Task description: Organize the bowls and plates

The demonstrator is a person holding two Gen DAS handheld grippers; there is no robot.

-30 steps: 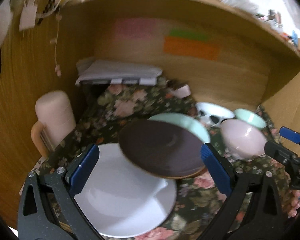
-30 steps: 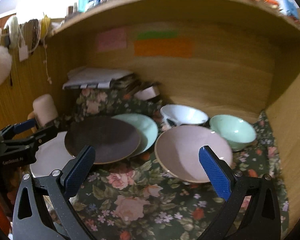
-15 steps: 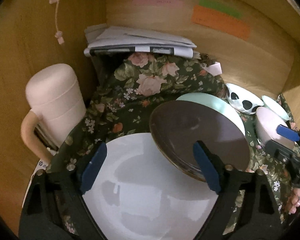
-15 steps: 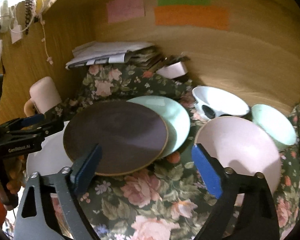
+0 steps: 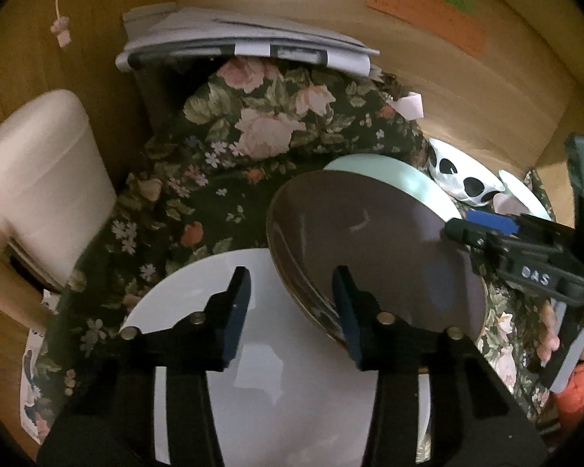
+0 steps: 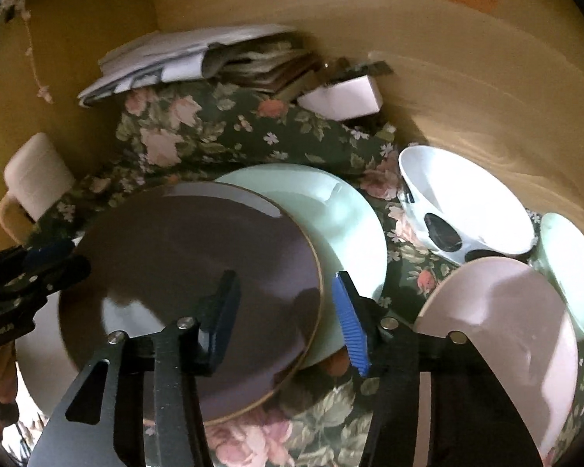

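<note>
Both tongs have dropped closer to the dishes than a second ago, and their blue pads, spread wide then, have narrowed to a small gap. On the far left a cream mug [image 5: 39,190] stands by the wooden wall, untouched. Next comes the white plate [image 5: 253,381], lying flat on the floral cloth [image 5: 198,194] that covers the surface; the left tongs [image 5: 292,311] hover just above it, part-closed and grasping nothing, their right finger lined up with the near edge of the brown plate [image 6: 183,272]. That plate overlaps the white plate on one side and leans on the mint plate [image 6: 338,218] on the other, so its rim is raised. The right tongs [image 6: 284,319] straddle its right rim, one pad over the brown face and one outside the edge; they are not clenched, and I cannot tell whether either pad touches it. Further right sit the spotted white bowl [image 6: 463,202], the pink bowl [image 6: 502,327] and the mint bowl [image 6: 572,272], close together. The narrowing suggests a two-sided pinch on the brown plate is near, likely to stack it; no stacking is done yet.
</note>
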